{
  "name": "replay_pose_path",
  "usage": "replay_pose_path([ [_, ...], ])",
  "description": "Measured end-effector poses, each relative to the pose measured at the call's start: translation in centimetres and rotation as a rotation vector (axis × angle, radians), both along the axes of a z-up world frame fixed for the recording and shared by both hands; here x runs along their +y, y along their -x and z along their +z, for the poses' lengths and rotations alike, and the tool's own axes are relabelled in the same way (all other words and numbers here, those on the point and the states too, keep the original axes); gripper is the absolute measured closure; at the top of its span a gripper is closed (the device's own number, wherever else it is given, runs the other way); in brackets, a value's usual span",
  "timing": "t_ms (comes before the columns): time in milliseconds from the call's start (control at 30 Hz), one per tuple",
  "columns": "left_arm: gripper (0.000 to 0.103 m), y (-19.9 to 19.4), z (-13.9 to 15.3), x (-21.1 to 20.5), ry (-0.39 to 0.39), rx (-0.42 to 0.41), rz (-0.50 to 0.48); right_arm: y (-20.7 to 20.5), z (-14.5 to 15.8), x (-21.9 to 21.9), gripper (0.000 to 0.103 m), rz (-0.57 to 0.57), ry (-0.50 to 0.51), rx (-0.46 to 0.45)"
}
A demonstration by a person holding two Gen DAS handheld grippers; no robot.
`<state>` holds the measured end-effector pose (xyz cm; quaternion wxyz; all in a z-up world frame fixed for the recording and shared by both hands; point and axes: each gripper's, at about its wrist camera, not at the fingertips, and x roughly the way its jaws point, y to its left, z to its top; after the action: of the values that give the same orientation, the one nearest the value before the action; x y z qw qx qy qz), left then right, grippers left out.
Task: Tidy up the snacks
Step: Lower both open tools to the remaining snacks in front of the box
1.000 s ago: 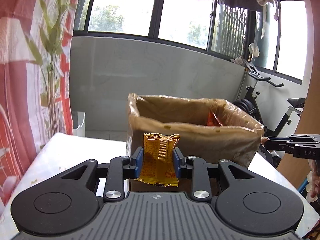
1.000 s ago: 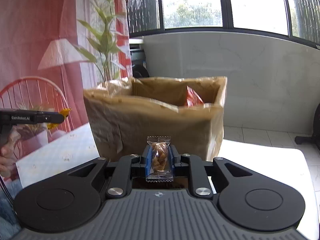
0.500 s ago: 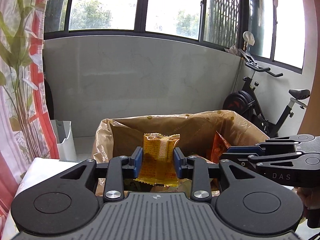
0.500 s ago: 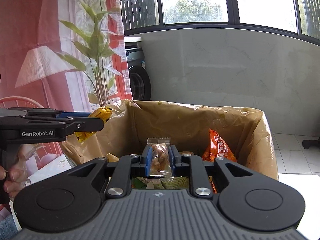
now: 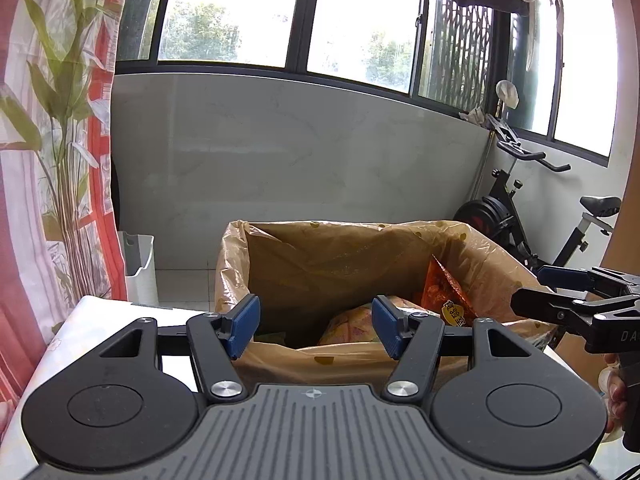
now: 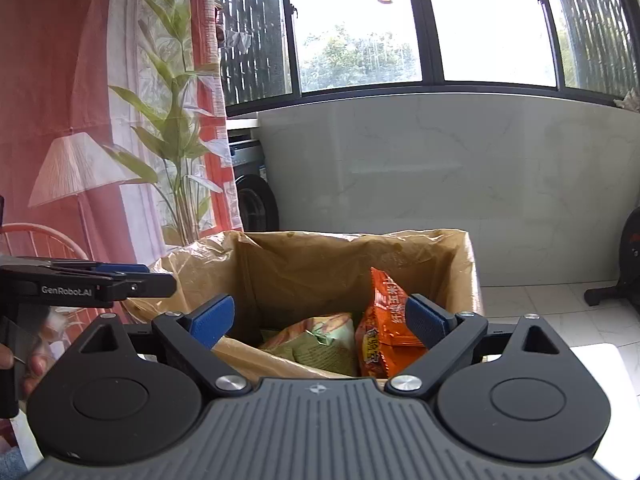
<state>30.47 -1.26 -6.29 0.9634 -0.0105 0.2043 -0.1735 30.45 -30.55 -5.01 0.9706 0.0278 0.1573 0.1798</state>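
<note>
Two grippers over one box (image 5: 352, 264), lined with a brown plastic bag and standing on a white table (image 5: 92, 320). Left gripper (image 5: 316, 326) with jaws opening, nothing between the blue pads; right gripper (image 6: 318, 320) likewise opening wide, also empty. Inside the box, at least three snack packs: one orange packet (image 6: 384, 328) upright against the right side, one green-and-cream pack (image 6: 320, 346) lying beside it, touching, one yellowish pack (image 5: 352, 322) below the left gripper. Around: tiled floor, pale marble wall, dark-framed windows, red patterned curtain (image 6: 60, 80). Only from the left wrist: exercise bike (image 5: 532, 216), white bin (image 5: 140, 264), hanging laundry. Only from the right wrist: washing machine (image 6: 252, 188), fingers (image 6: 34, 364) on the other gripper's handle.
</note>
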Motion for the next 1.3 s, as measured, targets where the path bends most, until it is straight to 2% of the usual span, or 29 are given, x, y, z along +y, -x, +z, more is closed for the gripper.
replay_pose_path([
  [133,0.036,2.6,0.1,0.6,0.018,-0.015,0.012,2.1,-0.7,-0.7,0.005,-0.004,-0.012,-0.041],
  [167,0.034,3.4,0.1,0.6,0.023,-0.014,0.016,2.4,-0.9,-0.9,0.005,0.002,-0.023,-0.033],
  [333,0.033,5.7,-1.0,1.0,0.047,-0.001,0.046,4.0,-2.3,-2.0,0.002,0.048,-0.068,-0.008],
  [433,0.034,6.4,-2.2,0.8,0.048,0.031,0.052,4.7,-3.6,-2.6,0.003,0.072,-0.105,0.043],
  [567,0.034,6.9,-4.3,0.4,0.037,0.095,0.061,5.6,-6.1,-2.1,0.004,0.038,-0.045,0.074],
  [633,0.034,7.0,-5.2,0.2,0.030,0.118,0.065,5.8,-7.6,-1.7,0.007,0.055,-0.009,0.107],
  [867,0.034,7.4,-8.5,0.0,0.046,0.215,0.067,6.4,-14.0,-0.3,0.026,0.101,0.131,0.231],
  [967,0.035,7.6,-9.5,-0.2,0.043,0.254,0.066,6.4,-15.9,-0.2,0.028,0.109,0.141,0.264],
  [1300,0.035,7.7,-11.8,-2.3,0.023,0.355,0.003,7.0,-17.7,-0.4,0.029,0.119,0.137,0.233],
])
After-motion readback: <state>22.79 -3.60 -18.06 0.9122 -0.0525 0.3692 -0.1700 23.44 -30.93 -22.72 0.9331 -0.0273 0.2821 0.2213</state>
